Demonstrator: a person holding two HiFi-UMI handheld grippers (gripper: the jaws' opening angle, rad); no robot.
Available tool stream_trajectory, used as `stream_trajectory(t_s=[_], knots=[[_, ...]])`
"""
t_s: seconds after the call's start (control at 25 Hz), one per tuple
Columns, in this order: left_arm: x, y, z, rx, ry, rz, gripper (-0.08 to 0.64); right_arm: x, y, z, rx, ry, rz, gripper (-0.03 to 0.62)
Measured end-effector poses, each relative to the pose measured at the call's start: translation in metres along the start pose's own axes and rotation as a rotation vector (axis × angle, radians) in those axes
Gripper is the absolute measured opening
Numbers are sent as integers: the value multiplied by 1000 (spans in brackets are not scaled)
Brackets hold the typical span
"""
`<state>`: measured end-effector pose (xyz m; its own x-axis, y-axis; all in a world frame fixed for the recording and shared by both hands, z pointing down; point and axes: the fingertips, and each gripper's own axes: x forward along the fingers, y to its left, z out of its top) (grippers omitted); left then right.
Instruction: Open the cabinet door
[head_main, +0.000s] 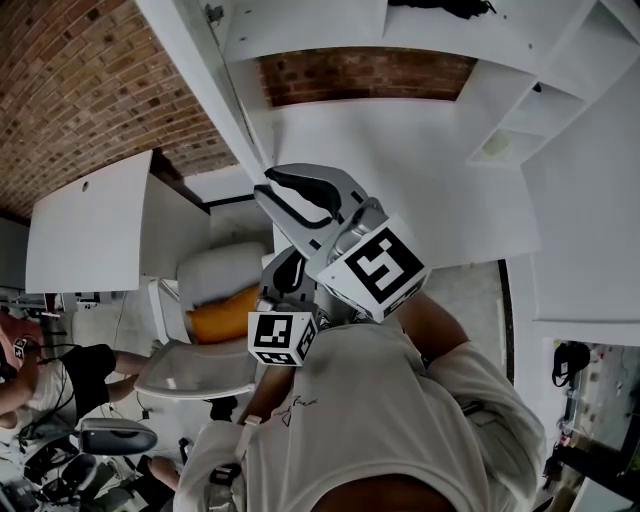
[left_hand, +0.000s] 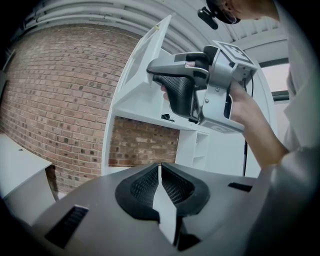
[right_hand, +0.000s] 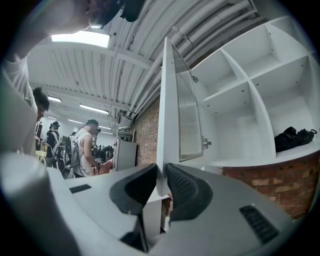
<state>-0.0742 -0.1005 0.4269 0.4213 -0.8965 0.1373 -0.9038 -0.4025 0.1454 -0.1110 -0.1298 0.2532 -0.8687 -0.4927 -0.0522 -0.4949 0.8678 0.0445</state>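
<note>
With the cabinet door (right_hand: 172, 100) already swung well out from the white shelving (right_hand: 250, 95) on the right, I'd say the trick is to keep the pinch square on the door's free edge. The pull should follow the hinge's arc rather than come straight back. The right tongs (right_hand: 161, 172) are nearly closed, clamped on that edge, raised and roughly level, while the left tongs (left_hand: 160, 175) hang lower, pressed together on nothing.

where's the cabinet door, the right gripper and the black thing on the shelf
cabinet door (right_hand: 166, 100): right gripper view, its free edge
right gripper (right_hand: 162, 171): right gripper view, between its fingertips
black thing (right_hand: 292, 137): right gripper view, its middle
</note>
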Motion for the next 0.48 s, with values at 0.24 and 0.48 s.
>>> stream_trajectory(t_s=[0.24, 0.48], knots=[[-2, 4, 1, -1, -4, 9, 28, 5, 8, 0, -3, -3, 21, 78], [-5, 9, 2, -4, -9, 17, 28, 12, 15, 0, -6, -3, 37, 78]])
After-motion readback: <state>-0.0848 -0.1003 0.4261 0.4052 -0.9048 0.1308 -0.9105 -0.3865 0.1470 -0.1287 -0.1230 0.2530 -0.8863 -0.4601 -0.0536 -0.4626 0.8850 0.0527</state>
